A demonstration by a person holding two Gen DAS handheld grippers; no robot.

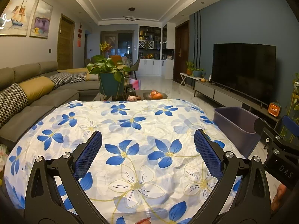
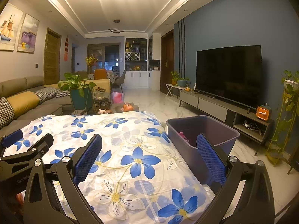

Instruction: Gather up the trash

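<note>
Left gripper [image 1: 147,153] and right gripper [image 2: 149,156] both spread wide, grasping nothing, above the floral cloth [image 1: 130,130]; purple bin [image 2: 203,130] just right of the cloth, pink trash [image 2: 182,135] inside; sofa [image 1: 37,93] left, TV [image 2: 229,74] far right

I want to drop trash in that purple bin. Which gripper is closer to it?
The right gripper, probably. In its view the purple bin sits just beyond its right-hand finger, while the left gripper faces the flowered cloth. Both are open and empty.
</note>
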